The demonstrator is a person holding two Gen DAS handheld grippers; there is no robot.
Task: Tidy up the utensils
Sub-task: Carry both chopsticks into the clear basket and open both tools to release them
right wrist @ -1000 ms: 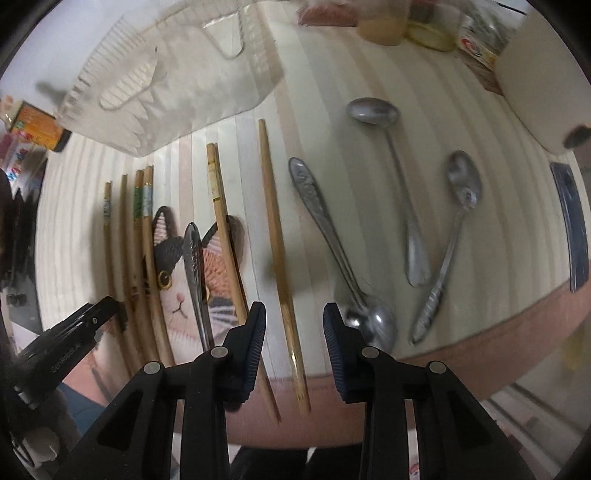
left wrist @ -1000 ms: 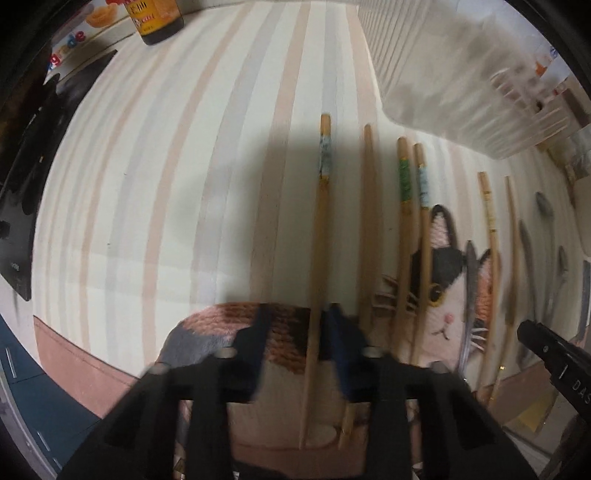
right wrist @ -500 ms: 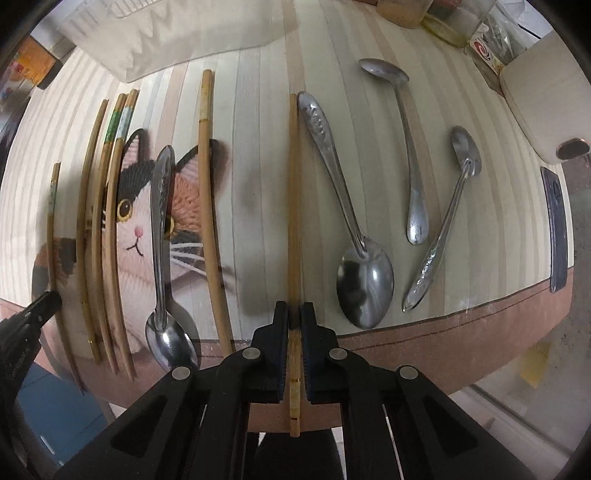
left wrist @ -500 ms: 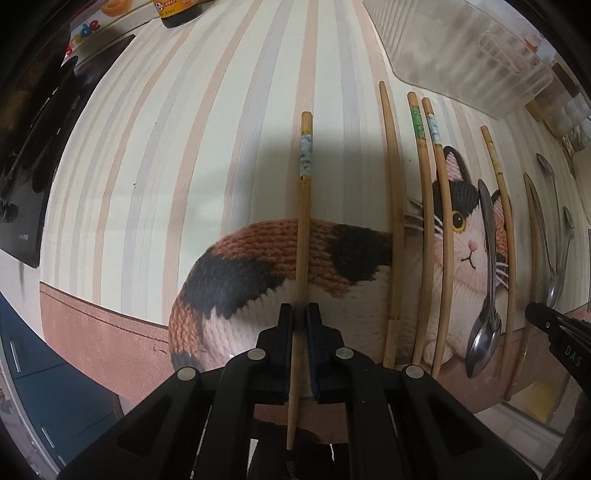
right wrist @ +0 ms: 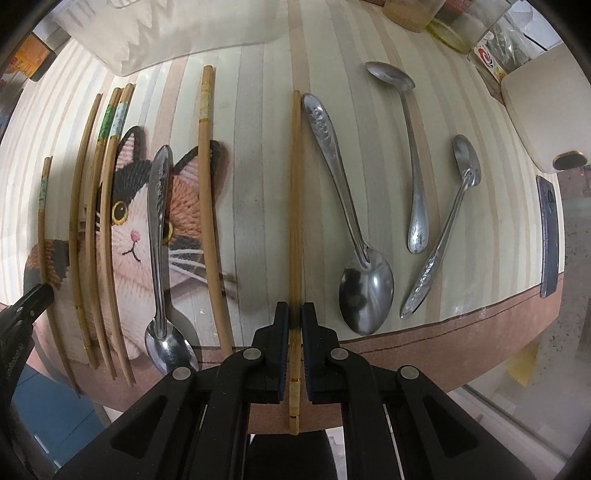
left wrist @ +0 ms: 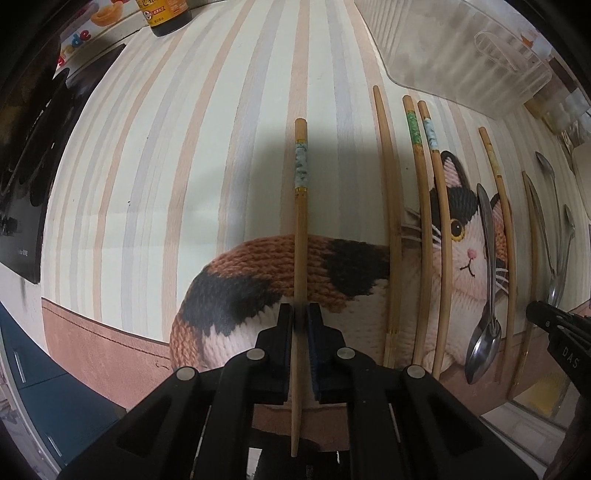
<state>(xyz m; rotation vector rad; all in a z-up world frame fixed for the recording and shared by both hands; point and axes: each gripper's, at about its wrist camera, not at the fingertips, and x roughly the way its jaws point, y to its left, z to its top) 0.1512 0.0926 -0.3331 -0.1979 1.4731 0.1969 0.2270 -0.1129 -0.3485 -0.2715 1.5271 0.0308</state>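
A clear ribbed plastic tray (left wrist: pixel 461 55) is sitting at the far edge of the striped cat-print mat (left wrist: pixel 184 166); it is too hazy to tell whether anything is lying in it.

The left gripper (left wrist: pixel 300 317) is pinching a bamboo chopstick with a pale blue band (left wrist: pixel 301 229), its pads pressed together on the shaft near the thin end. That chopstick is running straight away from the camera, banded thick end far, thin tip poking out behind the fingers over the mat's brown border.

The right gripper (right wrist: pixel 294 317) is squeezing a plain bamboo chopstick (right wrist: pixel 295 192) the same way, long axis pointing away, near end sticking out past the mat edge.

Between the two held sticks, four more chopsticks are lying roughly parallel: a plain one (left wrist: pixel 388 206), a green-banded one (left wrist: pixel 417 192) touching a blue-banded one (left wrist: pixel 437 206), and a yellow-marked one (right wrist: pixel 207 192). A steel spoon (right wrist: pixel 160 236) is resting bowl-near between those last two, over the cat's face. Just right of the plain held chopstick, a large spoon (right wrist: pixel 347 214) is lying bowl-near, close alongside. Two smaller spoons (right wrist: pixel 415 155) (right wrist: pixel 448 221) are lying farther right, touching near their handles. A dark sauce bottle (left wrist: pixel 162 14) is standing at the mat's far left corner.
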